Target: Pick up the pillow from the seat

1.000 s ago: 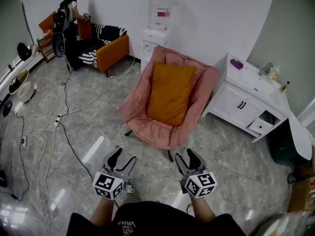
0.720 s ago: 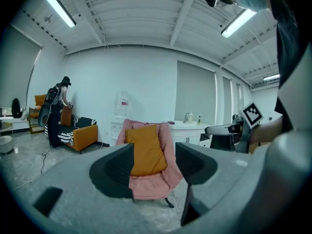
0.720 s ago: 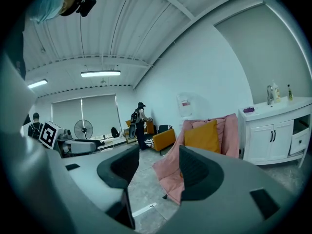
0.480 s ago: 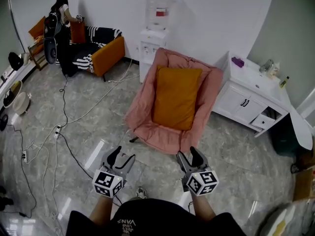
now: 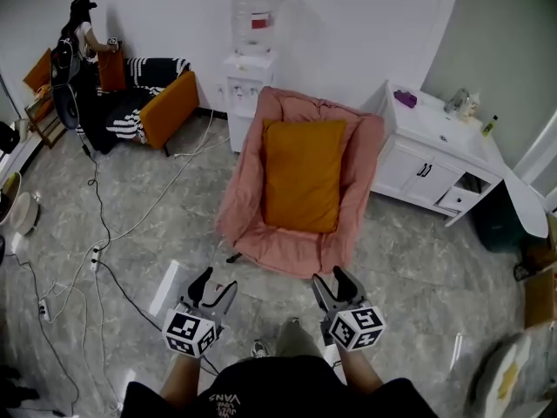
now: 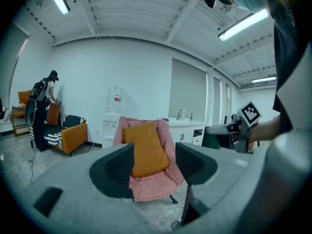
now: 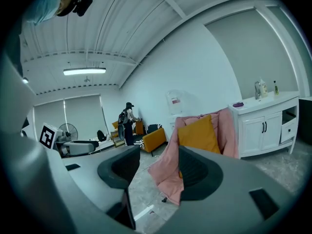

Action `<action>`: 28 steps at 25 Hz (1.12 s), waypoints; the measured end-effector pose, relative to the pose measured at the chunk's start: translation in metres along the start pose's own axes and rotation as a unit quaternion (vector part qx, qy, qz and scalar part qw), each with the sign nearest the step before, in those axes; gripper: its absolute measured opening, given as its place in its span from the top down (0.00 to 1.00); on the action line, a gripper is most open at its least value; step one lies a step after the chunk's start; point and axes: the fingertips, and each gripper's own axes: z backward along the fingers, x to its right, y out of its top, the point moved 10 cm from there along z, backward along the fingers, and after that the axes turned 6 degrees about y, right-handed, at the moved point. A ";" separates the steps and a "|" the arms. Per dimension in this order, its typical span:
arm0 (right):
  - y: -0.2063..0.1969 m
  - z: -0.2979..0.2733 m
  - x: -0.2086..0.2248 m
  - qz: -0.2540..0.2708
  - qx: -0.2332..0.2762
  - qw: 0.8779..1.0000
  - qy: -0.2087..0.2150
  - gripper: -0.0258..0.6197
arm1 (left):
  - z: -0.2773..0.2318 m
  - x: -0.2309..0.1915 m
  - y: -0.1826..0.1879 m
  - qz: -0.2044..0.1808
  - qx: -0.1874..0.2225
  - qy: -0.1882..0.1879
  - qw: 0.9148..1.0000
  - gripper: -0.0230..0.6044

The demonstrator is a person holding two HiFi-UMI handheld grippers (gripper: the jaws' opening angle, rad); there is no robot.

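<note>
An orange pillow (image 5: 303,174) leans upright against the back of a pink folding chair (image 5: 244,194) in the middle of the room. Both grippers are held low in front of the chair, well short of it. My left gripper (image 5: 218,281) is open with nothing between its fingers; in the left gripper view the pillow (image 6: 146,147) shows far off through the gap between its jaws. My right gripper (image 5: 331,277) is also open and empty. In the right gripper view the pillow (image 7: 197,133) and chair stand to the right of the jaws.
A white cabinet (image 5: 435,159) stands right of the chair, a water dispenser (image 5: 248,68) behind it. An orange sofa (image 5: 165,107) and a person (image 5: 74,50) are at the back left. Cables (image 5: 96,251) run across the tiled floor at left.
The chair and pillow have come nearer and shifted slightly in the head view as the person stepped forward. Both grippers keep their place low in the view, still open.
</note>
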 end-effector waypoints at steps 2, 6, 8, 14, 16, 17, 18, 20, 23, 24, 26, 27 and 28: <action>0.003 -0.010 0.007 -0.002 0.001 1.000 -0.003 0.60 | -0.011 -0.005 0.000 0.001 0.000 -0.007 1.000 0.55; 0.011 -0.037 0.024 -0.004 0.003 1.000 0.001 0.60 | -0.038 -0.018 0.006 0.000 -0.003 -0.005 1.000 0.55; 0.016 -0.055 0.033 -0.006 0.002 1.000 0.006 0.61 | -0.052 -0.026 0.011 -0.002 -0.005 0.000 1.000 0.55; 0.039 -0.104 0.072 -0.001 0.004 1.000 0.013 0.61 | -0.115 -0.048 0.032 -0.013 -0.006 0.002 1.000 0.55; 0.046 -0.118 0.088 0.001 0.004 1.000 0.012 0.61 | -0.137 -0.053 0.038 -0.015 -0.002 0.003 1.000 0.55; 0.049 -0.125 0.096 0.002 0.004 1.000 0.012 0.61 | -0.148 -0.055 0.041 -0.016 -0.001 0.004 1.000 0.55; 0.052 -0.130 0.104 0.001 0.002 1.000 0.012 0.61 | -0.158 -0.057 0.044 -0.016 0.000 0.005 1.000 0.55; 0.058 -0.141 0.119 0.001 -0.001 1.000 0.013 0.61 | -0.178 -0.059 0.049 -0.014 0.000 0.007 1.000 0.55; 0.067 -0.157 0.140 0.001 -0.006 1.000 0.015 0.61 | -0.206 -0.062 0.054 -0.012 -0.003 0.010 1.000 0.55; 0.069 -0.162 0.147 0.000 -0.008 1.000 0.016 0.61 | -0.215 -0.063 0.056 -0.011 -0.004 0.012 1.000 0.55; 0.074 -0.171 0.158 0.000 -0.011 1.000 0.020 0.61 | -0.230 -0.064 0.058 -0.009 -0.006 0.015 1.000 0.55; 0.076 -0.175 0.163 0.001 -0.012 1.000 0.022 0.61 | -0.237 -0.065 0.059 -0.007 -0.006 0.016 1.000 0.55; 0.078 -0.179 0.169 0.003 -0.012 1.000 0.024 0.61 | -0.244 -0.065 0.060 -0.006 -0.006 0.016 1.000 0.55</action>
